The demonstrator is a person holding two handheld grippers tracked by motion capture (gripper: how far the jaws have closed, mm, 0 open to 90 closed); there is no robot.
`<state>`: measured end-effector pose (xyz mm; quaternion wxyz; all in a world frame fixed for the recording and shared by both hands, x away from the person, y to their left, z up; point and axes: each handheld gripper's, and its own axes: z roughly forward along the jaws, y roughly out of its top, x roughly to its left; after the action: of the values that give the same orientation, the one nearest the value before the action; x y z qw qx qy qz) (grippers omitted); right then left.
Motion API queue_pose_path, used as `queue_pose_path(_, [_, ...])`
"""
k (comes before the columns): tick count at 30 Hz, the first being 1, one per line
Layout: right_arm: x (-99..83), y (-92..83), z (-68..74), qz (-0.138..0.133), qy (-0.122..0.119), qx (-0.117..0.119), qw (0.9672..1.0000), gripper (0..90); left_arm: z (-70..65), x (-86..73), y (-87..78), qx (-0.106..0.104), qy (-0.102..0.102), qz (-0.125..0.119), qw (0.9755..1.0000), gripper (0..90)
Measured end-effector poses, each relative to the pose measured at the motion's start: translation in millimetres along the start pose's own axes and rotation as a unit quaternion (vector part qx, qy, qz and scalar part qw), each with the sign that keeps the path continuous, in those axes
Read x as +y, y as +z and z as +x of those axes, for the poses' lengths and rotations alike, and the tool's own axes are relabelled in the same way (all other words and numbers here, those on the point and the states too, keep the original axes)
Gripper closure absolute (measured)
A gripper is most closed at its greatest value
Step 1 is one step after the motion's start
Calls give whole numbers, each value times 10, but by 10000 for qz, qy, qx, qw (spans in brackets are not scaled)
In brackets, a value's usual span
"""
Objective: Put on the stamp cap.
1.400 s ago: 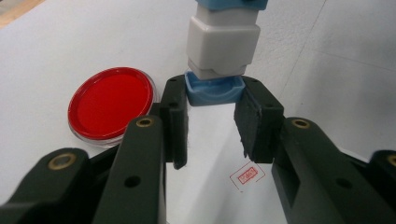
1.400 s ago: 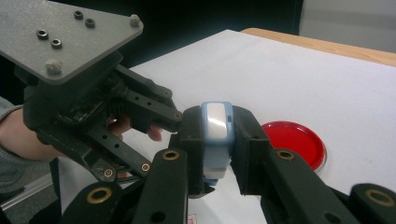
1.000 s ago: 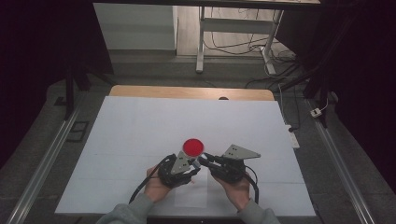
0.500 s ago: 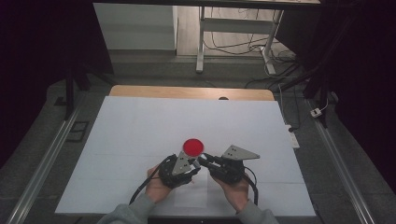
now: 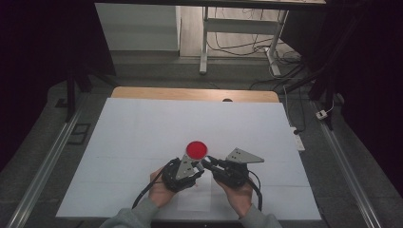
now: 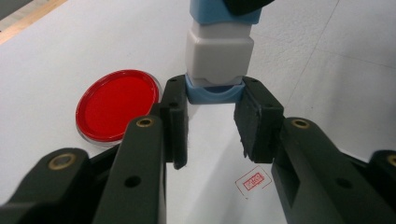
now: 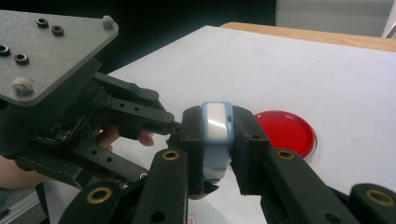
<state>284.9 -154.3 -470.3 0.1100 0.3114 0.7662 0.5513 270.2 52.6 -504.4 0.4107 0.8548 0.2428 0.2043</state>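
Hands meet near the 6 o'clock edge of the white table (image 5: 142, 123), our left gripper (image 5: 194, 167) and right gripper (image 5: 209, 164) angled tip to tip. Between them we hold a small blue-and-white block (image 7: 215, 135), a rounded white body with blue ends. Our right gripper is clamped on its sides; our left gripper has closed on its blue lower end (image 6: 212, 93). A red round lid (image 5: 196, 149) lies flat at 12 o'clock, just beside the tips. From above the block is hidden; the gripper views reveal it, plus a small red stamp (image 6: 254, 181) on the table.
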Motion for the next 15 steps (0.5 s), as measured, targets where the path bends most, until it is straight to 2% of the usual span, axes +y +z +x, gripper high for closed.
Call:
queue_pose_path(9, [-4, -3, 7, -22, 60, -53, 10000, 752, -10, -7, -1, 46, 43, -28, 10000, 650])
queue_pose_path(15, [-14, 2, 1, -47, 132, -49, 9999, 751, -30, -8, -1, 172, 136, 1, 9998, 650])
